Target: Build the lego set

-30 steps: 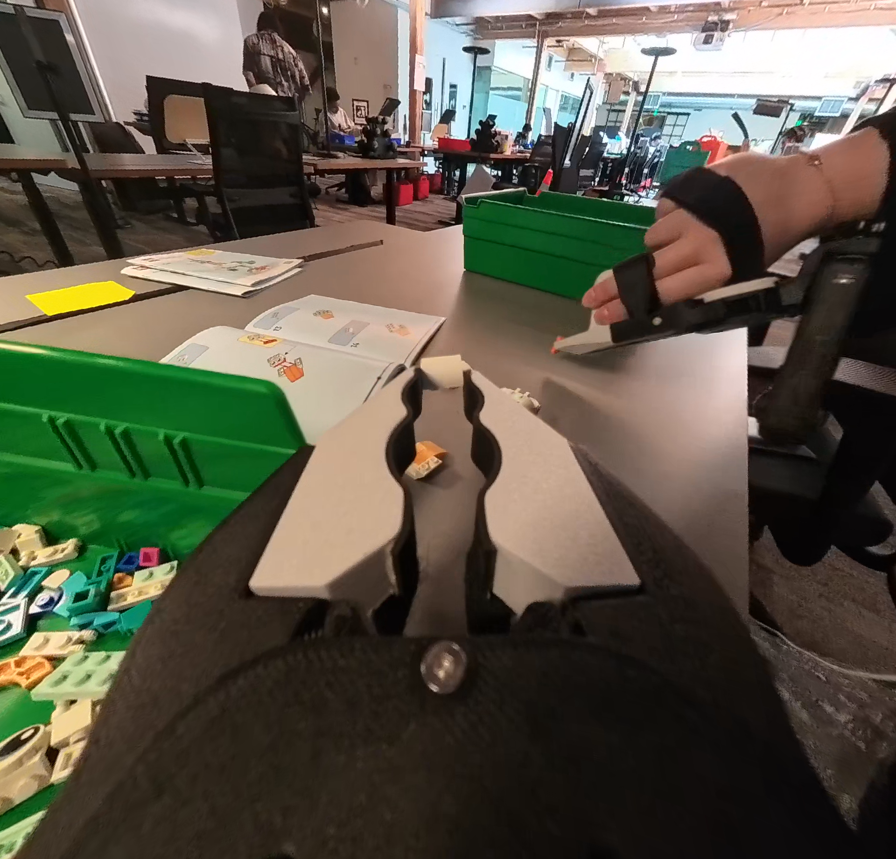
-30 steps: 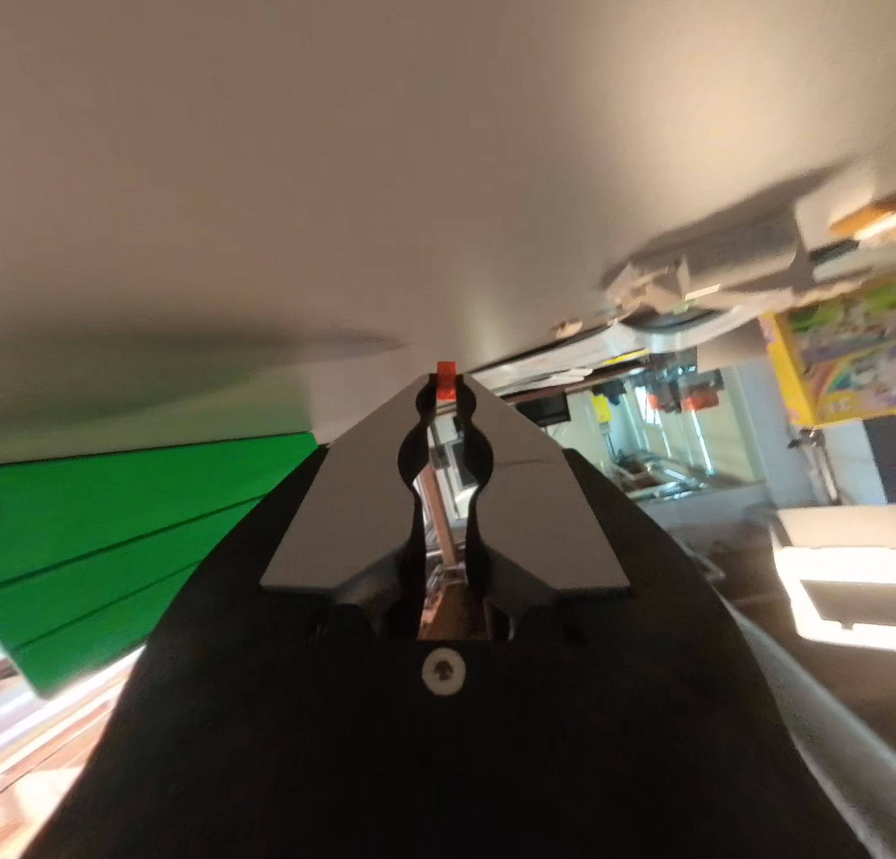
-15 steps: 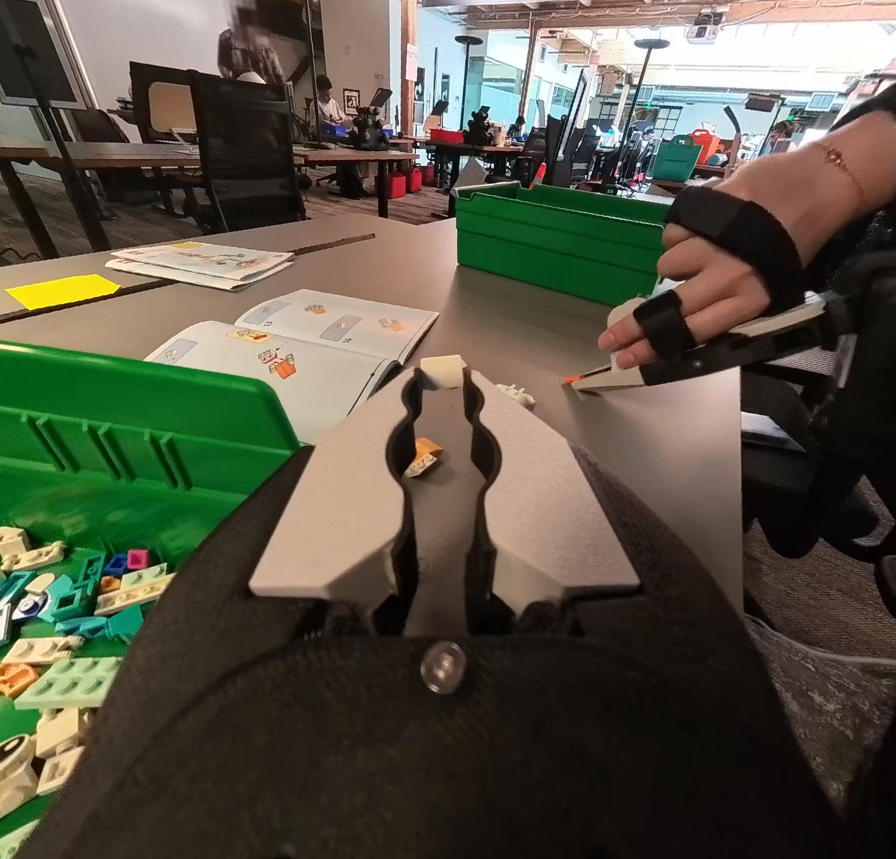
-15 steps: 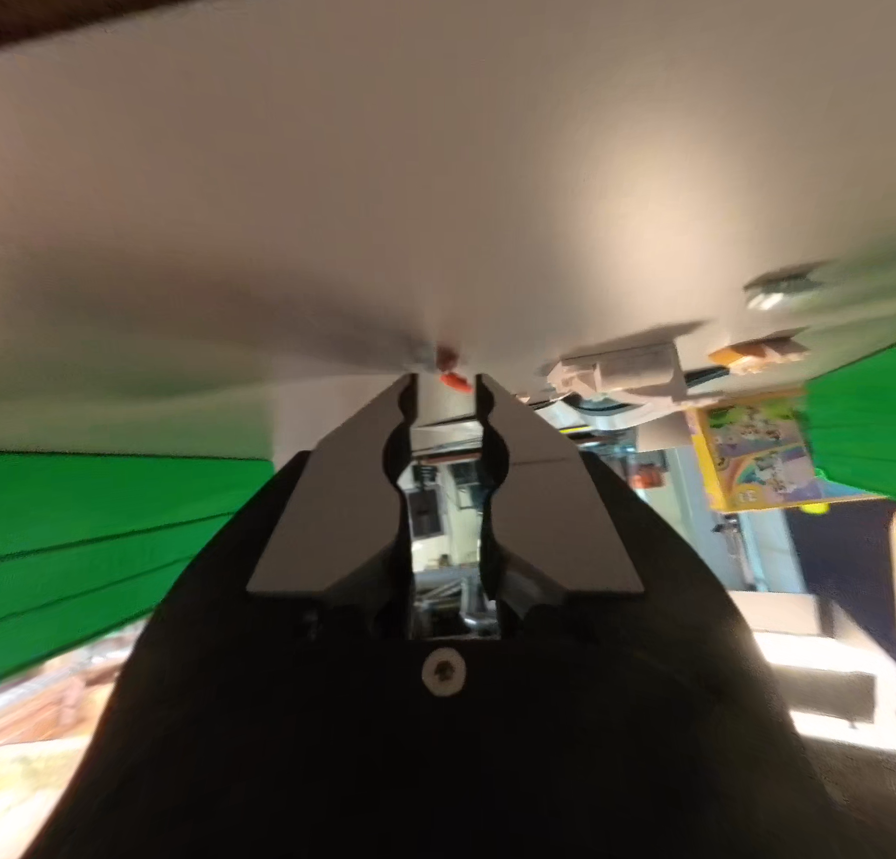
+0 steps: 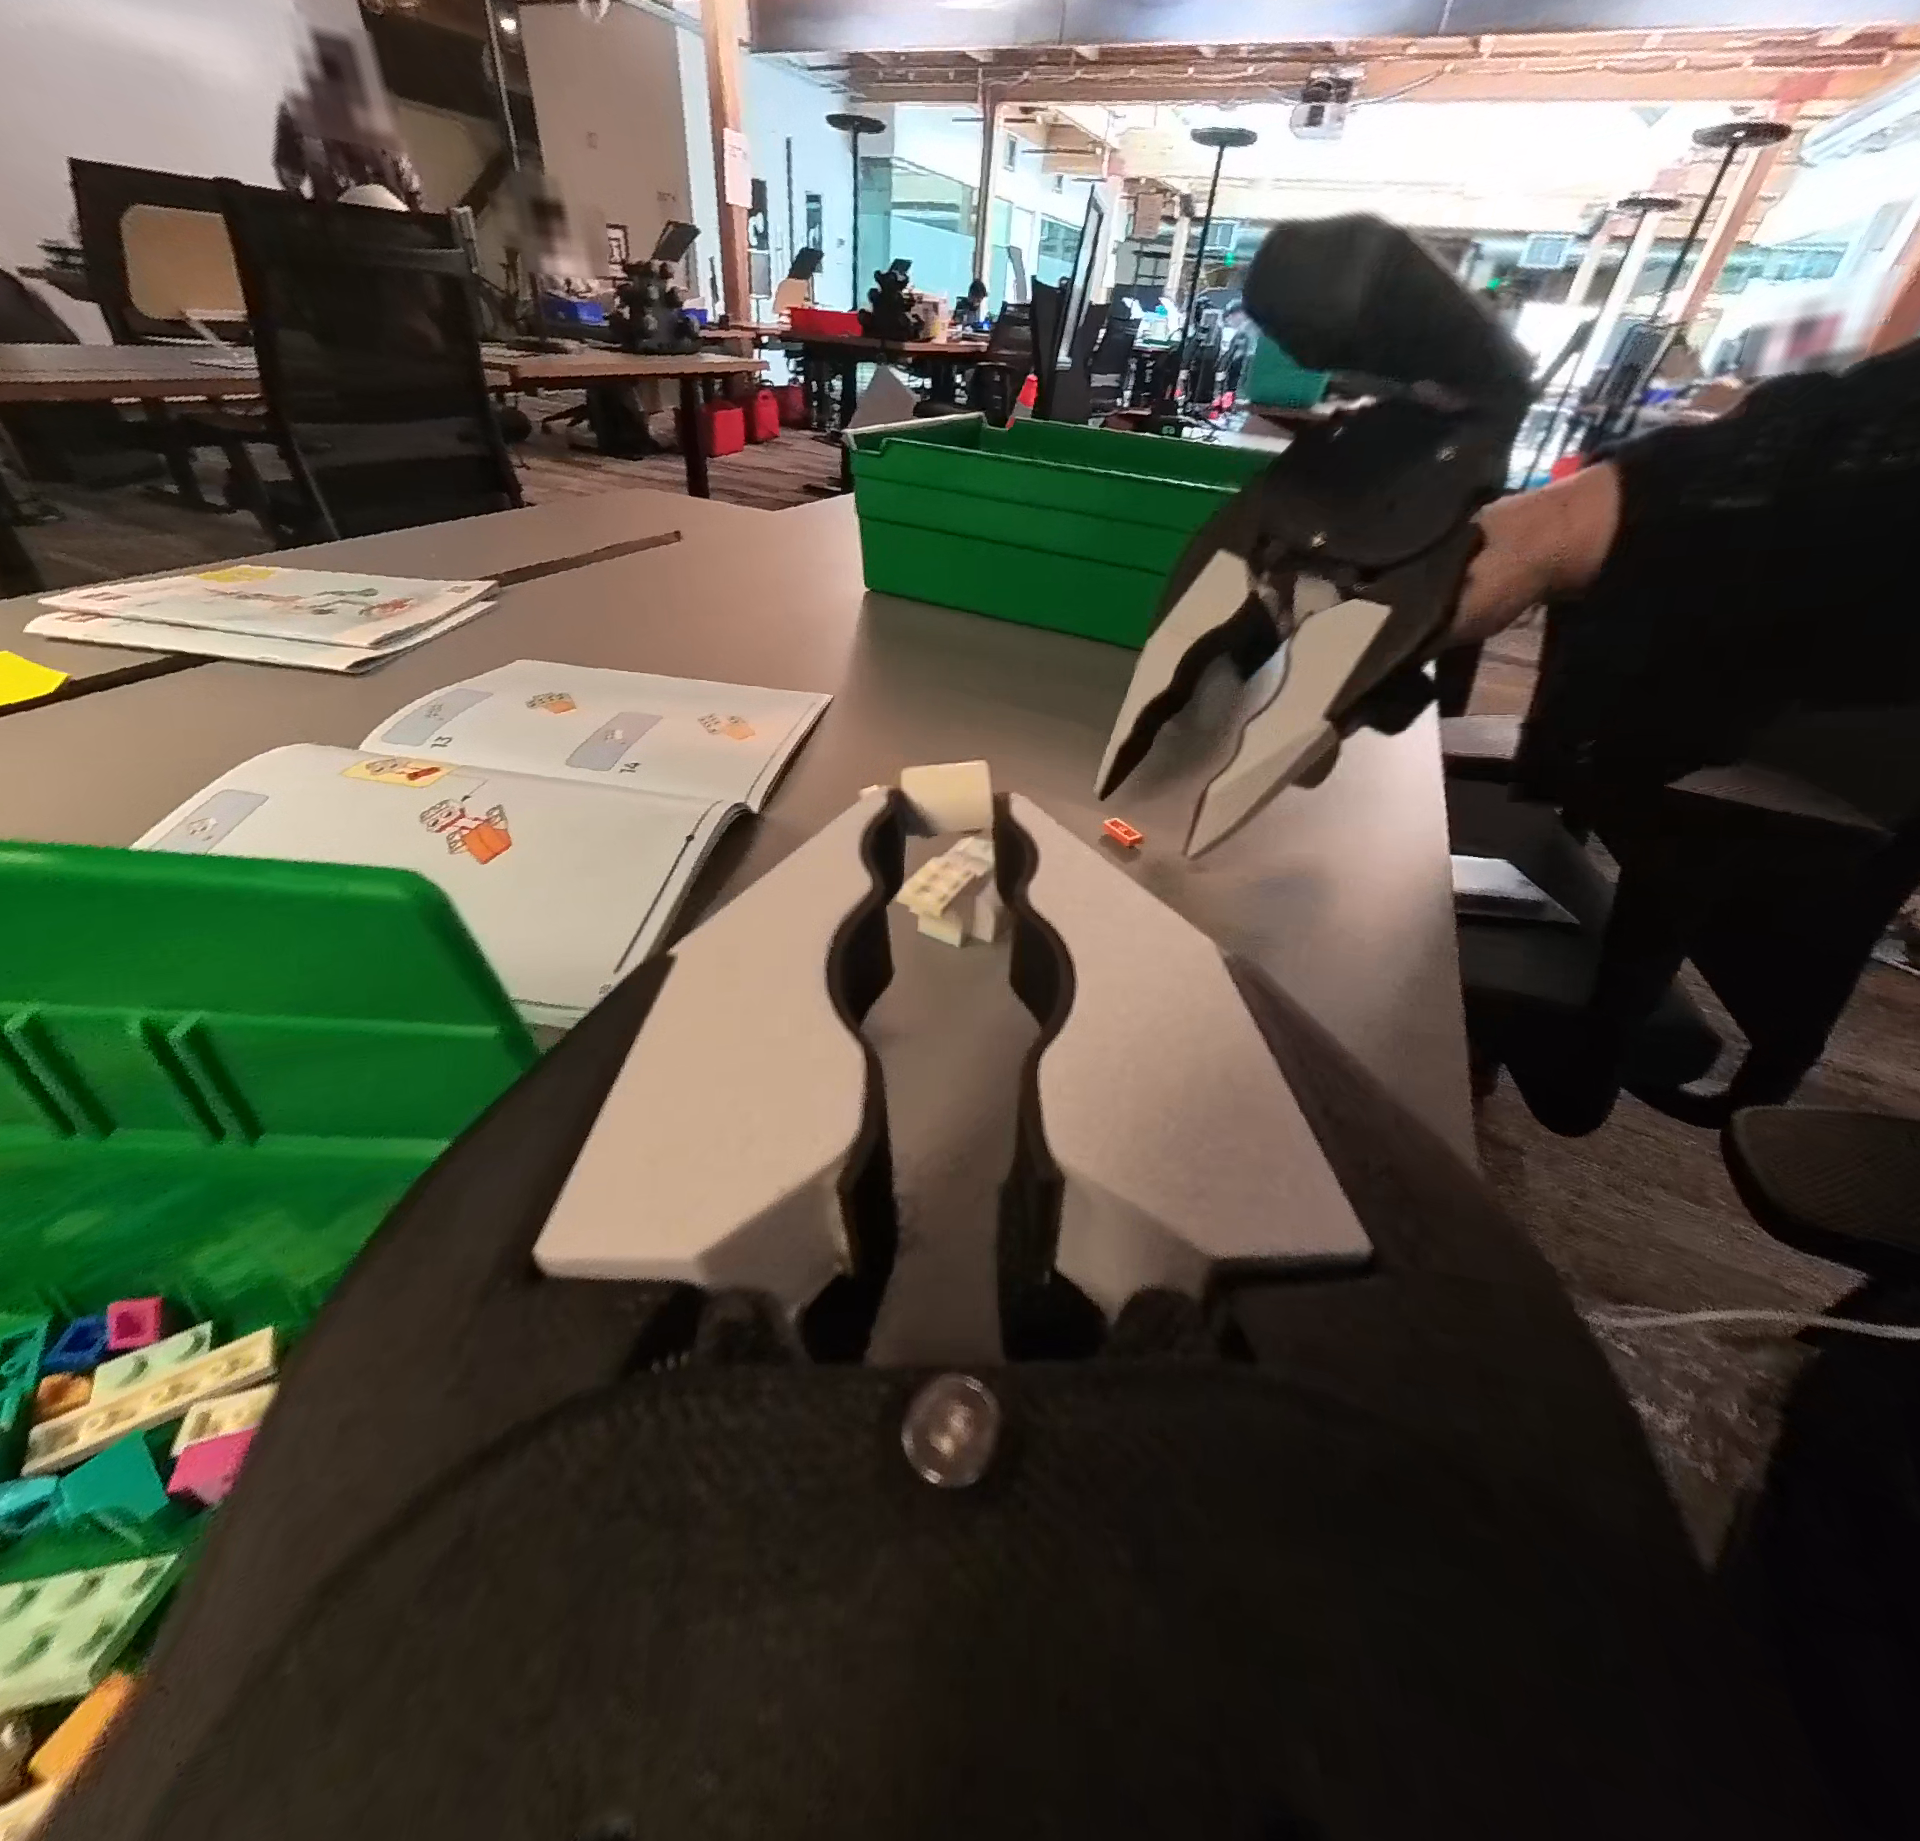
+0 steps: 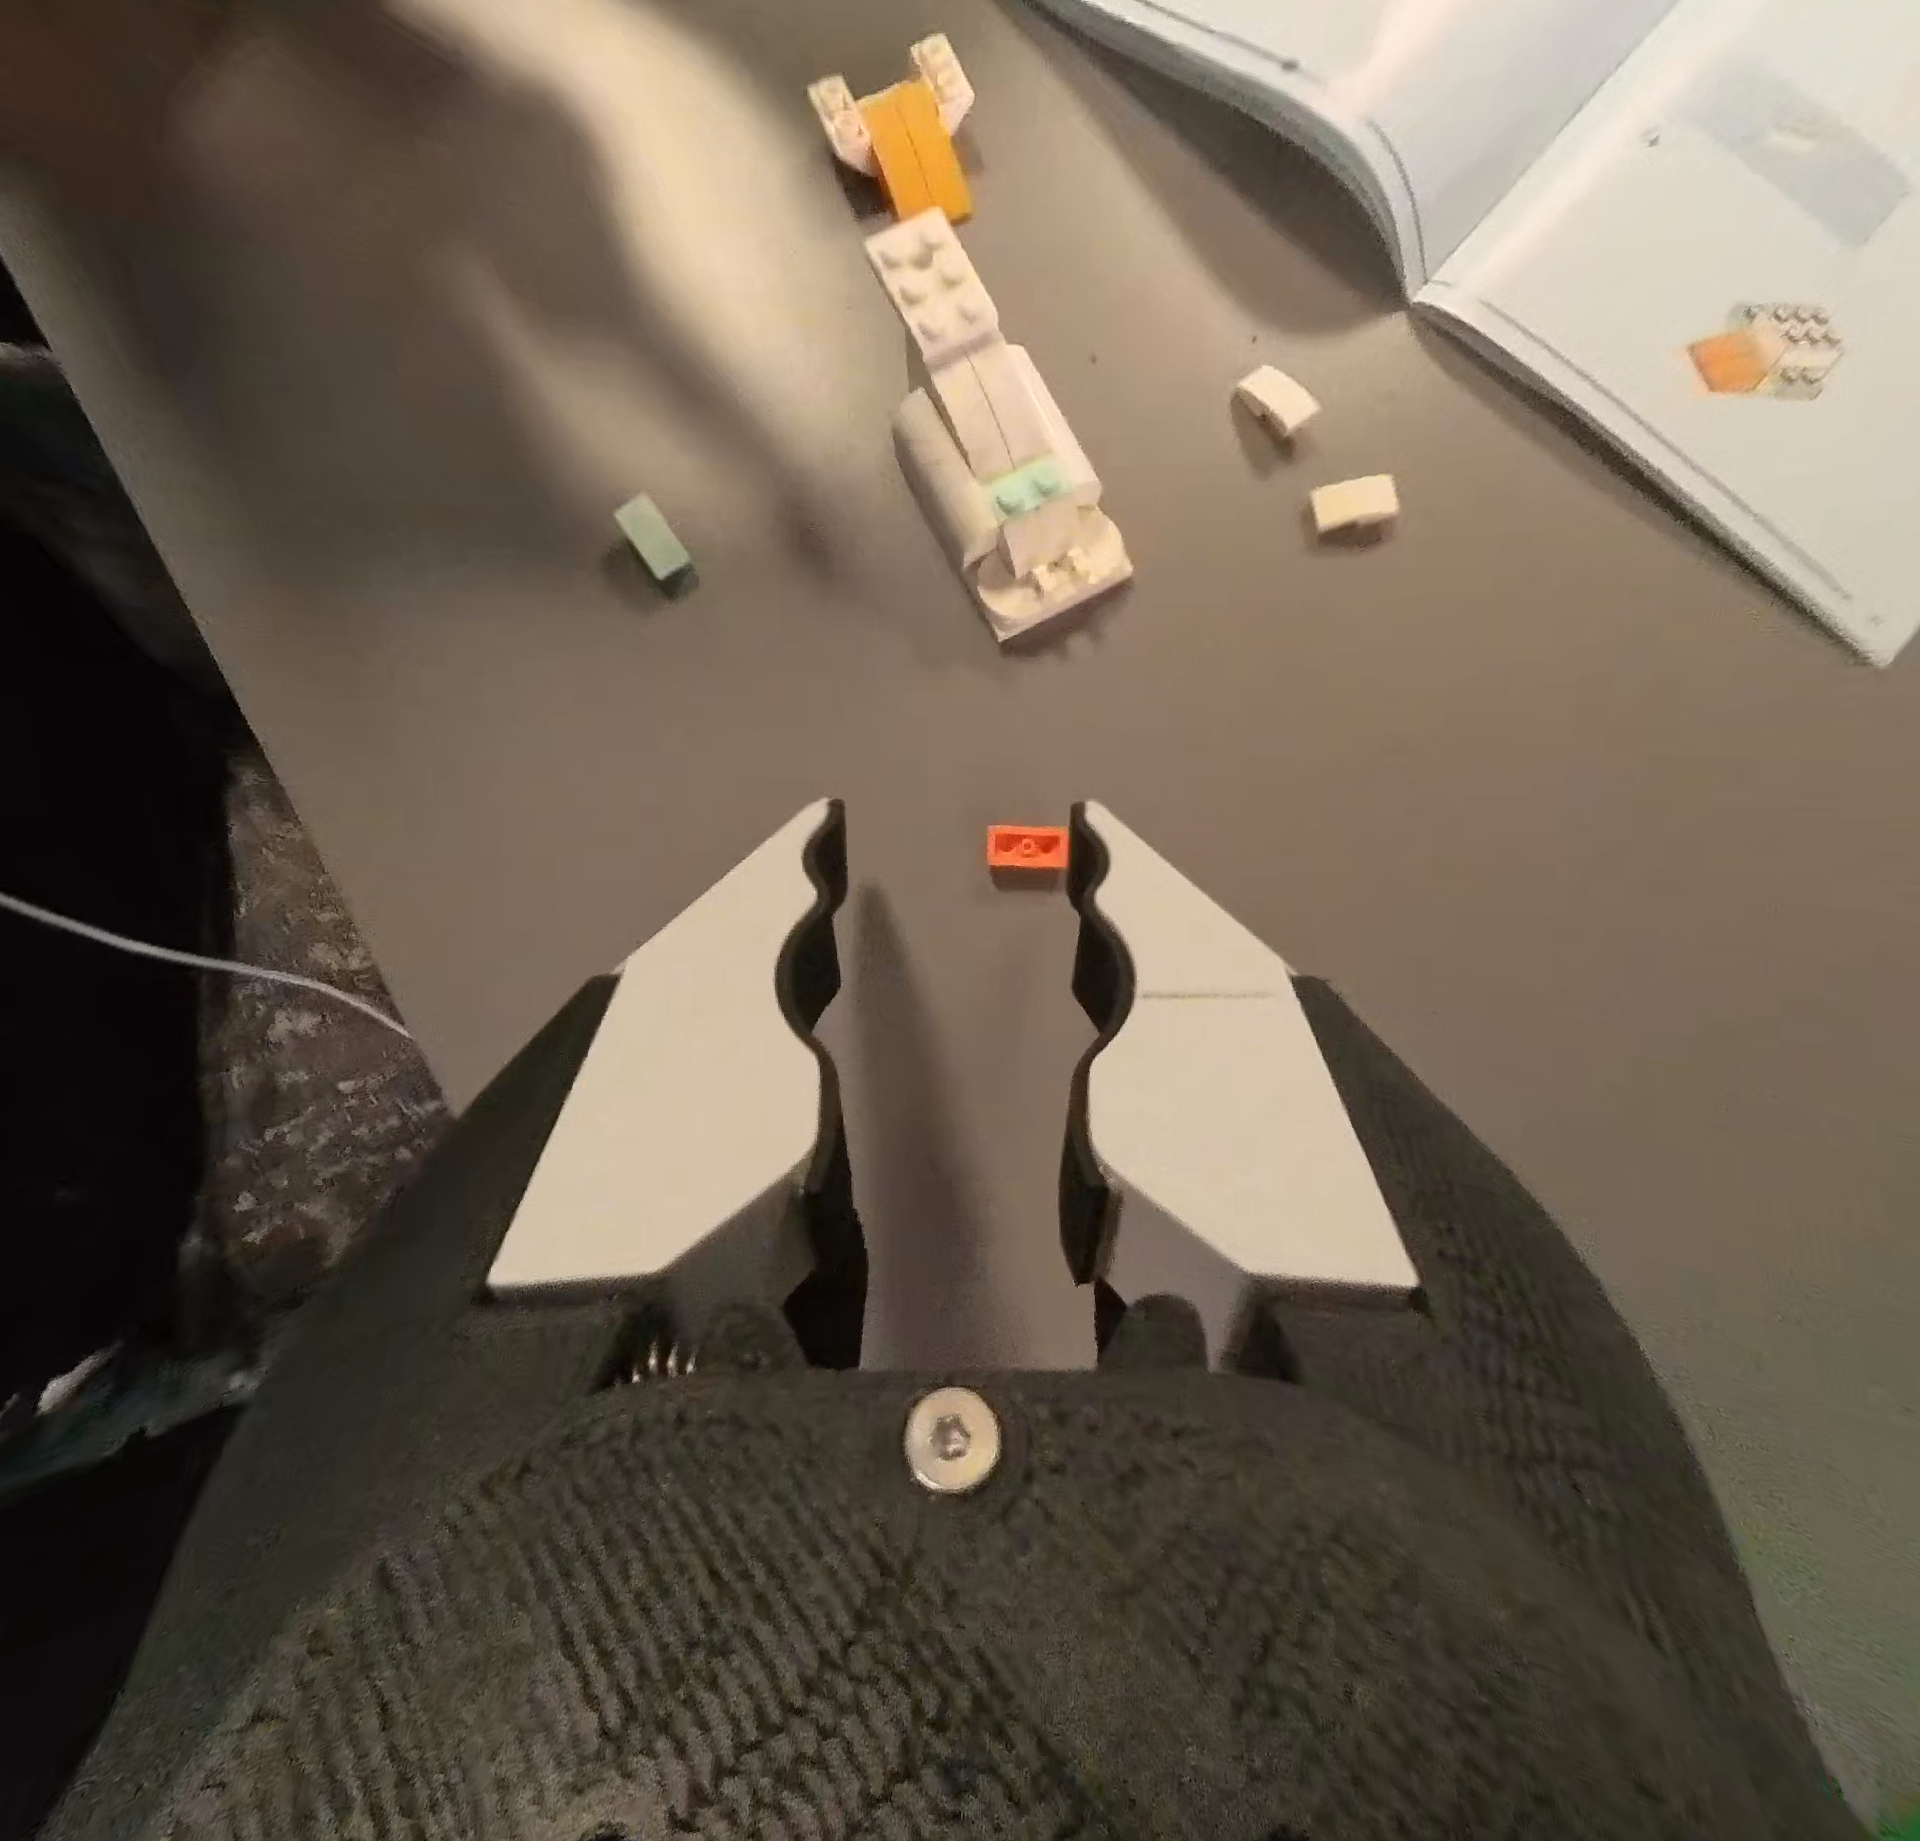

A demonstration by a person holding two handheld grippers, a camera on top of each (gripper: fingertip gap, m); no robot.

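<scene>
Your right gripper [image 6: 954, 820], fingers spread, hangs over the orange plate [image 6: 1027, 847]. Plate lies crosswise, close against the right-hand finger. Left gripper [image 5: 943, 812] pinches a cream brick [image 5: 943, 796].

Only small step numbers beside the diagrams on the open instruction booklet's [image 5: 582, 752] pale pages

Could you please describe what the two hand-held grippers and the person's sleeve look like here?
Both look alike. The right hand-held gripper has a black textured body, a silver screw at its centre and two pale grey tapering fingers with wavy black inner edges. The left hand-held gripper matches it. The sleeve behind the right one is black.
</scene>
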